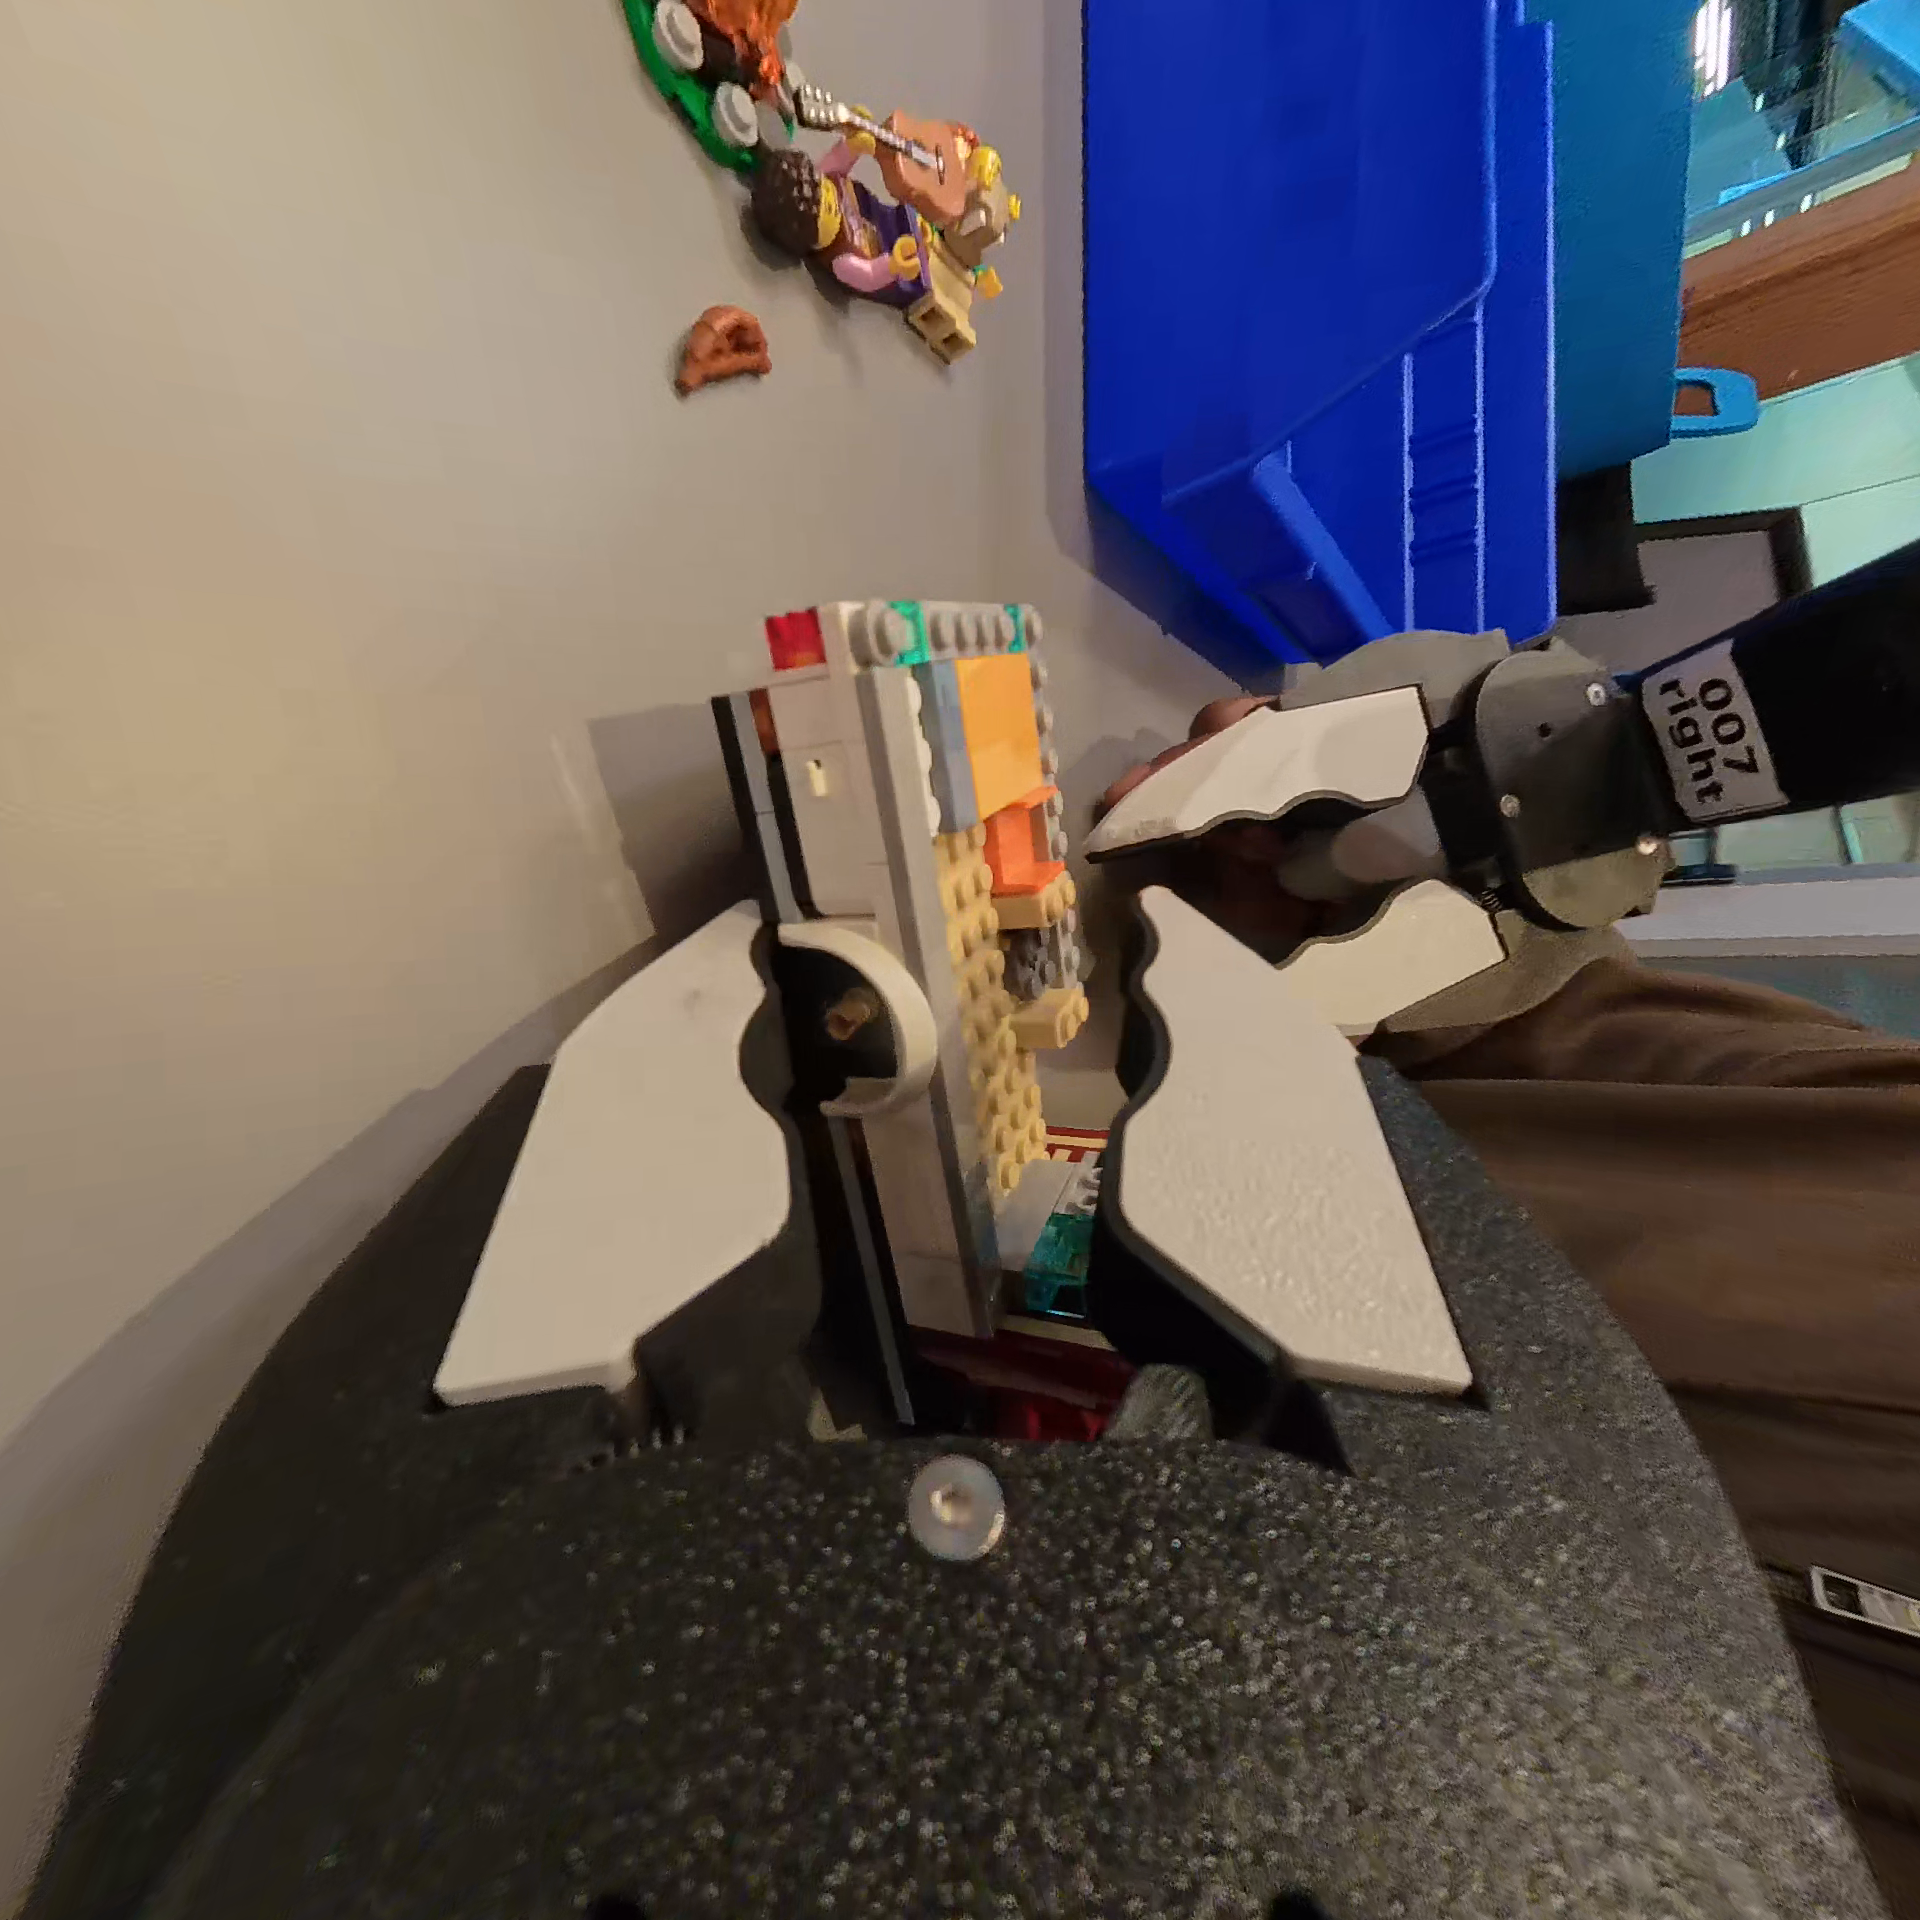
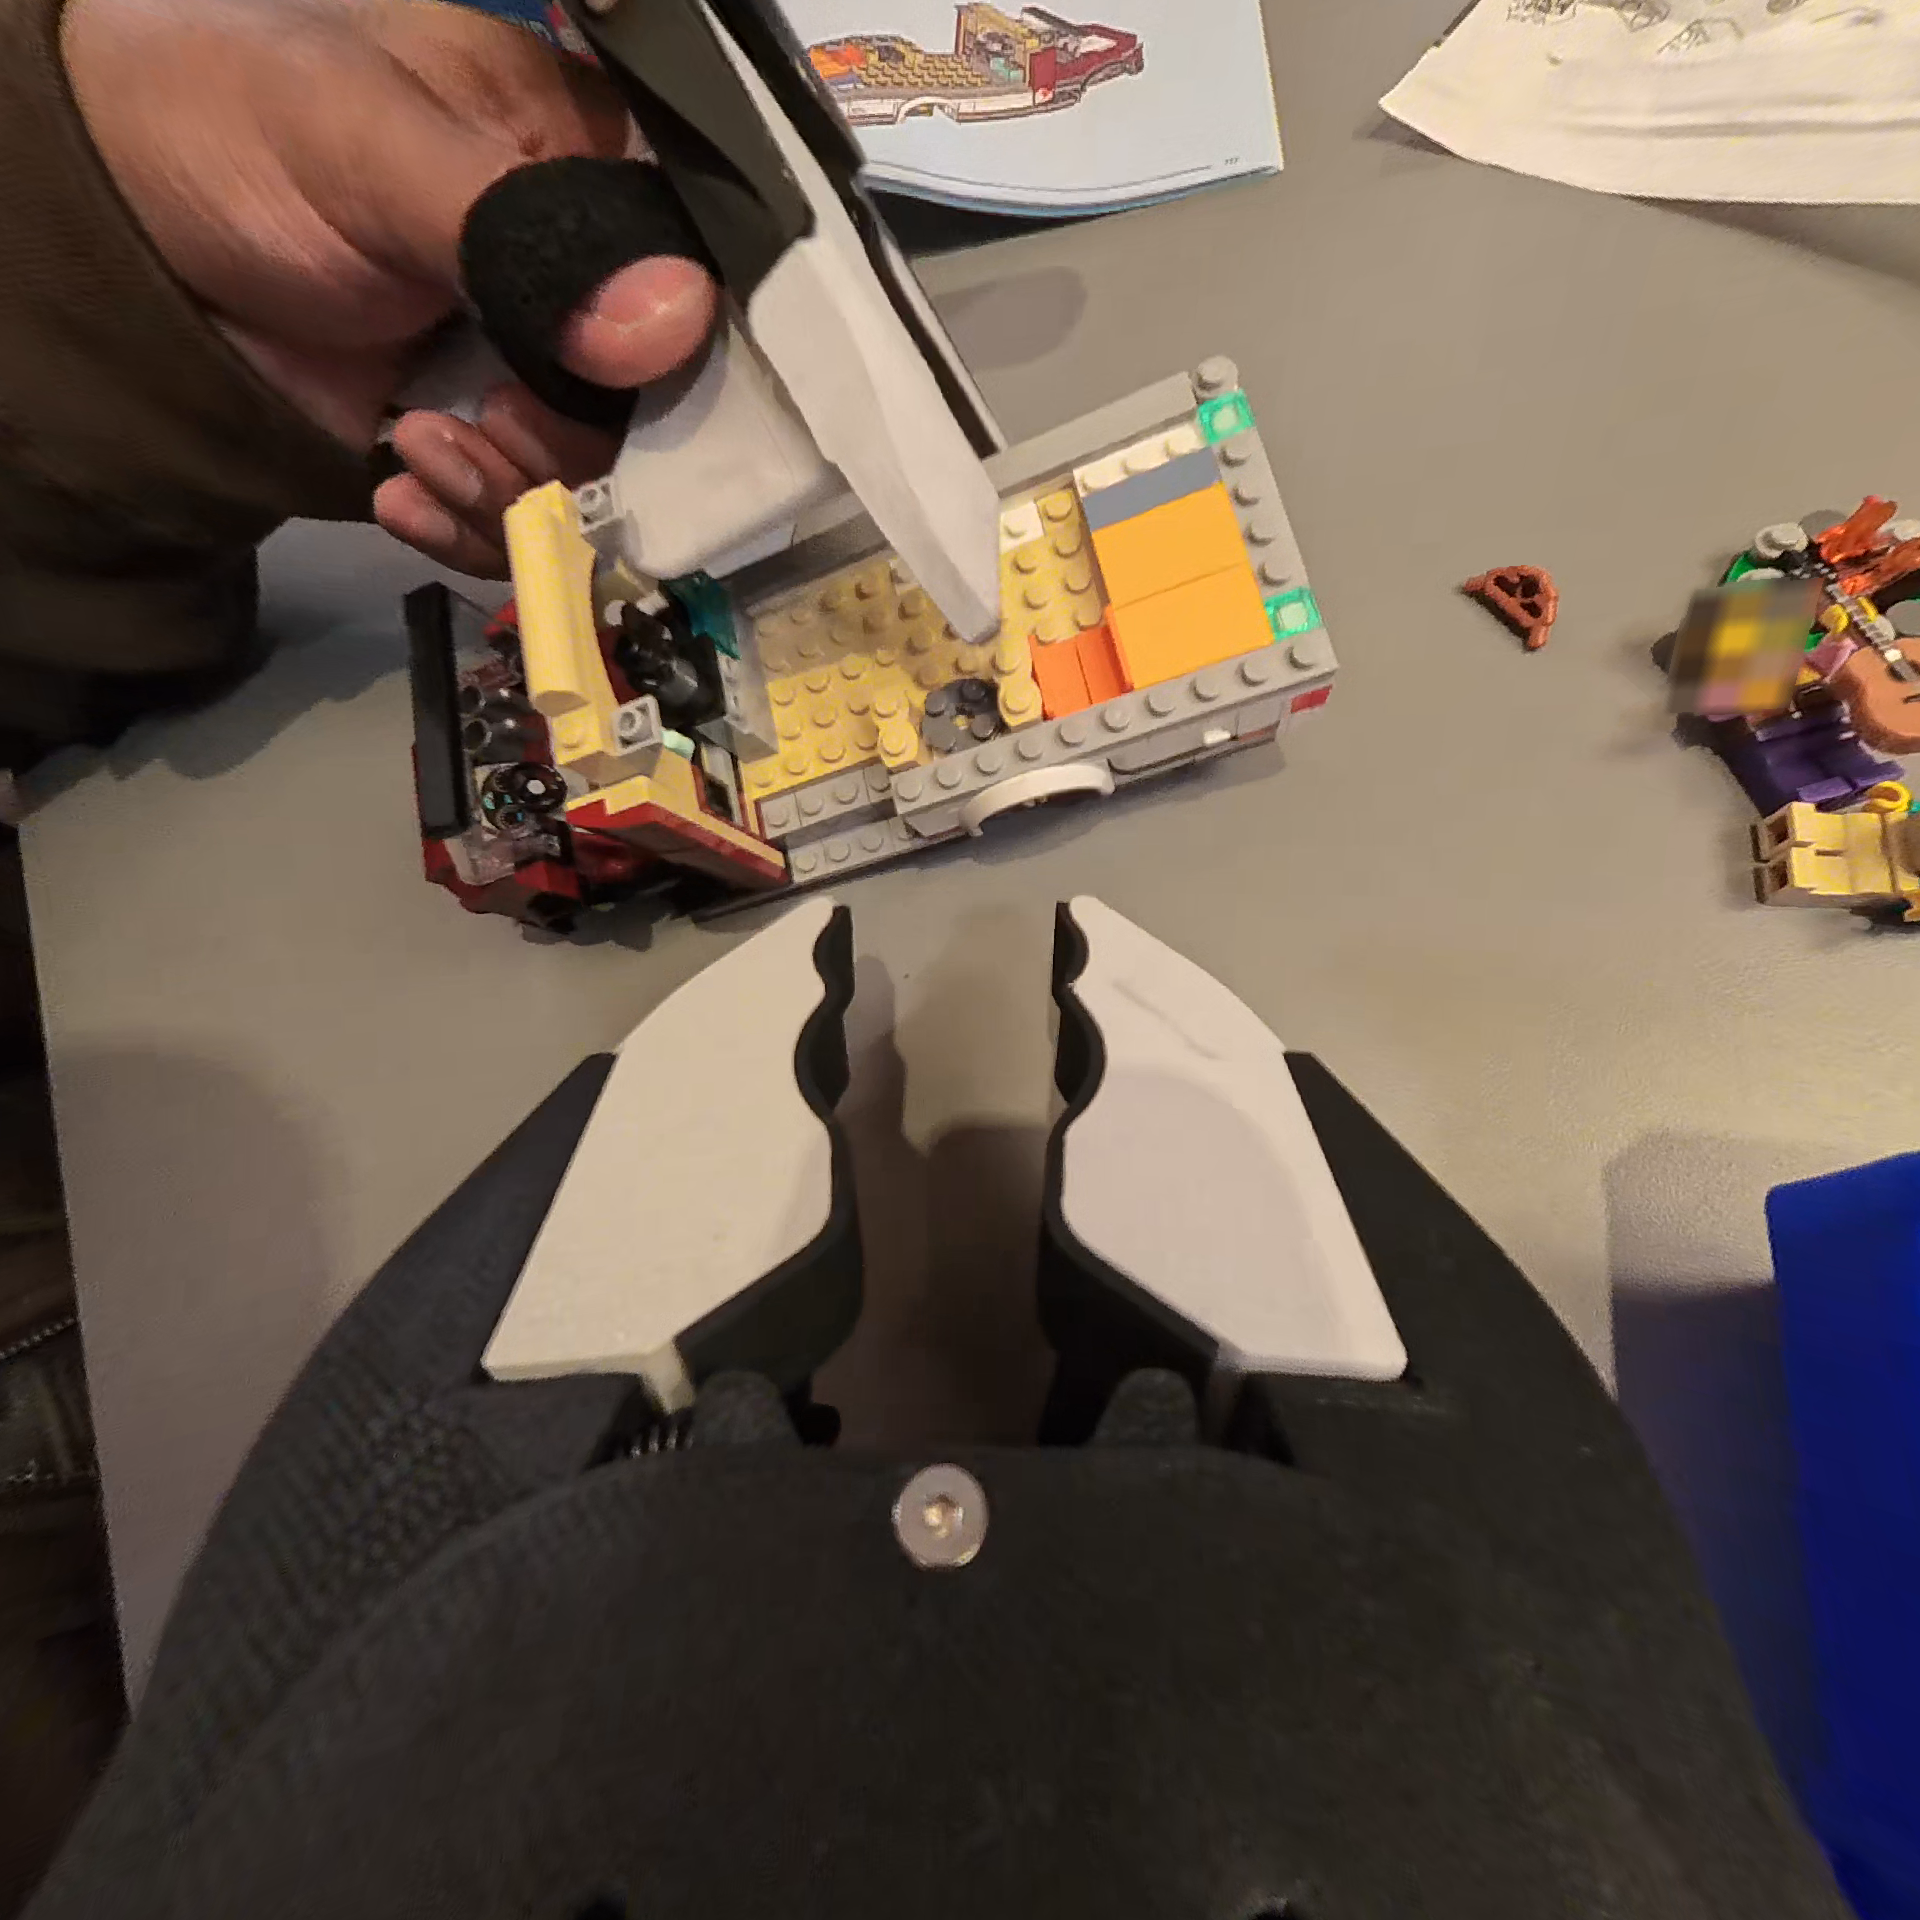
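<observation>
Left wrist view: left gripper (image 1: 940, 935) fingers spread wide around the brick van (image 1: 914, 831), a studded plastic build; clear gap at the right pad, left side unclear. Right gripper (image 1: 1195, 883) sits just beside the van, smooth blue bin (image 1: 1299, 312) behind.

Right wrist view: right gripper (image 2: 951, 925) fingers narrowly parted, nothing between them, over matte grey worktop (image 2: 1247, 935) near the van (image 2: 935, 665). Minifigures (image 2: 1808, 707) lie right, glossy booklet (image 2: 1039, 104) behind.

brick vehicle (image 1: 914, 935) front hidden behind left gripper body; blue bin (image 2: 1849, 1455) cut by frame edge; minifigures (image 2: 1808, 717) partly mosaicked.
</observation>
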{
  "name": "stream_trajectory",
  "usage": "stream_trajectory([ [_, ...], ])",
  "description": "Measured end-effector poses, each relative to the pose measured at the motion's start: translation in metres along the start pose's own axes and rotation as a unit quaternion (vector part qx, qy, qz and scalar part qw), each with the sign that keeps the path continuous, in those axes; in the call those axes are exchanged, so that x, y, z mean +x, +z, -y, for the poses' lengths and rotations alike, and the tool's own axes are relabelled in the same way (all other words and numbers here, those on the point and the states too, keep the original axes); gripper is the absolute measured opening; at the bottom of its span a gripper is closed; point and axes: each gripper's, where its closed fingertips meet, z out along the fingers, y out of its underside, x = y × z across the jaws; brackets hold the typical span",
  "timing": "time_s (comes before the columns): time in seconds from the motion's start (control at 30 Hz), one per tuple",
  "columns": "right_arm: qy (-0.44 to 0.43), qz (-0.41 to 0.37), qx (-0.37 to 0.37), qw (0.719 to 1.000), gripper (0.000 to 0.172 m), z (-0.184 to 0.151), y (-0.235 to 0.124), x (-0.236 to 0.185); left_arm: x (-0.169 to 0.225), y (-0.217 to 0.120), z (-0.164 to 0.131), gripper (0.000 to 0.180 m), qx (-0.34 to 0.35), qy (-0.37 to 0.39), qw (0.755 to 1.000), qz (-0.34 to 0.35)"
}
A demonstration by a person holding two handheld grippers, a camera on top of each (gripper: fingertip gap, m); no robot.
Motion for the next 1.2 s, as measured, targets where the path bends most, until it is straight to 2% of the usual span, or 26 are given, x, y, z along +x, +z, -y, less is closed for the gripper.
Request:
stream_trajectory([
  [0.1, 0.002, -0.002, -0.008, 1.0, 0.036, -0.002, 0.001, 0.001, -0.003, -0.004, -0.001, 0.063, 0.01, 0.052, 0.998, 0.025],
  [0.17, -0.001, -0.007, -0.014, 1.0, 0.036, -0.003, 0.003, 0.002, 0.002, -0.006, -0.001, 0.063, 0.022, 0.063, 0.998, 0.013],
  [0.2, -0.001, -0.009, -0.015, 1.0, 0.036, -0.003, 0.003, 0.002, 0.002, -0.007, -0.001, 0.066, 0.025, 0.067, 0.997, 0.009],
  [0.23, 0.0, -0.011, -0.015, 1.0, 0.036, -0.002, 0.004, 0.003, -0.002, -0.007, 0.0, 0.079, 0.031, 0.074, 0.997, 0.02],
  [0.27, 0.001, -0.012, -0.015, 1.0, 0.035, -0.002, 0.004, 0.004, -0.005, -0.007, 0.001, 0.075, 0.034, 0.077, 0.996, 0.03],
  [0.37, 0.01, -0.008, -0.012, 1.0, 0.035, 0.0, 0.005, 0.005, 0.009, -0.007, 0.006, 0.093, 0.044, 0.02, 0.998, -0.045],
  [0.47, 0.022, -0.005, -0.005, 1.0, 0.035, 0.001, 0.003, 0.007, 0.004, -0.011, 0.014, 0.087, 0.066, 0.003, 0.995, -0.069],
  [0.53, 0.028, -0.003, 0.0, 1.0, 0.035, 0.003, 0.003, 0.008, 0.001, -0.019, 0.018, 0.092, 0.089, 0.001, 0.993, -0.081],
  [0.63, 0.029, -0.01, 0.01, 0.999, 0.035, 0.006, 0.002, 0.011, 0.002, -0.036, 0.015, 0.096, 0.111, 0.036, 0.99, -0.079],
  [0.73, 0.013, -0.026, 0.01, 1.0, 0.036, 0.007, 0.0, 0.016, 0.016, -0.065, 0.012, 0.095, 0.165, 0.11, 0.978, -0.072],
  [0.87, -0.01, -0.048, 0.002, 0.999, 0.039, 0.002, -0.003, 0.019, 0.034, -0.135, 0.016, 0.091, 0.288, 0.209, 0.935, -0.013],
  [0.97, -0.013, -0.051, 0.003, 0.999, 0.041, 0.006, -0.004, 0.02, 0.024, -0.19, 0.024, 0.095, 0.352, 0.28, 0.887, 0.108],
  [1.03, -0.022, -0.048, 0.001, 0.999, 0.043, 0.014, -0.002, 0.02, 0.005, -0.218, 0.028, 0.093, 0.34, 0.33, 0.858, 0.198],
  [1.07, -0.031, -0.048, -0.001, 0.998, 0.044, 0.019, -0.001, 0.02, -0.006, -0.228, 0.029, 0.087, 0.322, 0.35, 0.847, 0.238],
  [1.1, -0.043, -0.049, -0.002, 0.998, 0.046, 0.025, 0.0, 0.019, -0.02, -0.238, 0.032, 0.089, 0.304, 0.354, 0.84, 0.276],
  [1.2, -0.078, -0.051, 0.004, 0.996, 0.049, 0.047, 0.006, 0.018, -0.06, -0.247, 0.038, 0.106, 0.242, 0.332, 0.855, 0.317],
])
